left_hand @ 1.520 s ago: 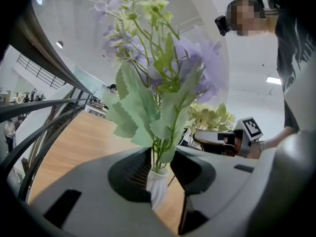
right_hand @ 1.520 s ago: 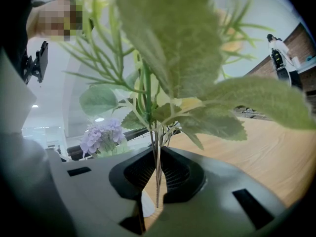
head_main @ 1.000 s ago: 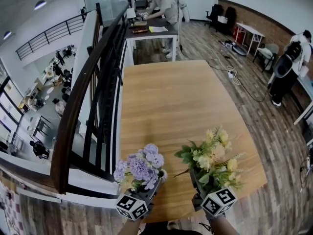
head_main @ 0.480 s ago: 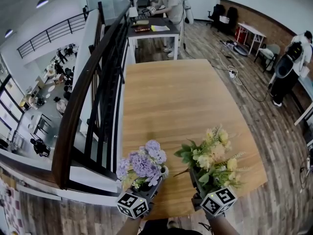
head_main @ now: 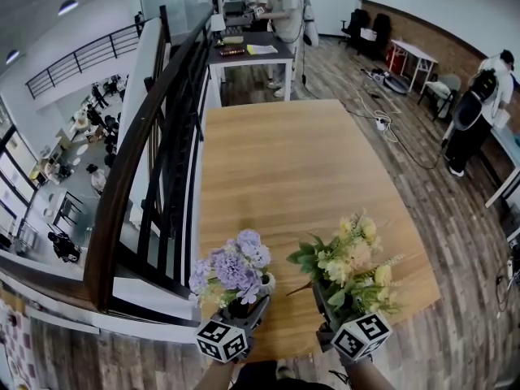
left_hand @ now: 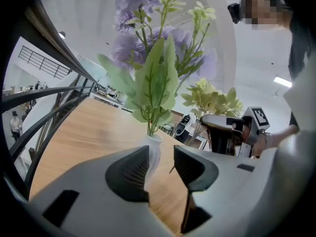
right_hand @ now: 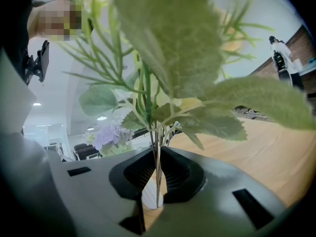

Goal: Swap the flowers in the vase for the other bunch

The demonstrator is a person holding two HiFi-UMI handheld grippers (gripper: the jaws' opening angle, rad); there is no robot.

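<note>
A purple bunch [head_main: 233, 270] stands in a small white vase [head_main: 266, 283] near the wooden table's [head_main: 284, 161] front edge. My left gripper [head_main: 253, 303] has the vase [left_hand: 154, 149] between its jaws. They are opening: the vase sits by the left pad, with a gap to the right one. The jaws hide the vase's foot. My right gripper [head_main: 323, 307] is shut on the thin stems [right_hand: 157, 157] of the yellow-green bunch [head_main: 351, 265] and holds it upright just right of the vase. The purple bunch [right_hand: 109, 132] shows to the left in the right gripper view.
A dark stair railing [head_main: 154, 161] runs along the table's left side over a drop to a lower floor. A person [head_main: 280, 10] stands at a desk [head_main: 252, 51] beyond the table, and another person [head_main: 471, 108] at the right. Cables [head_main: 382, 120] lie on the floor.
Both bunches have shifted only a little, the yellow-green one edging left toward the vase. The person at the far desk has stepped to the right.
</note>
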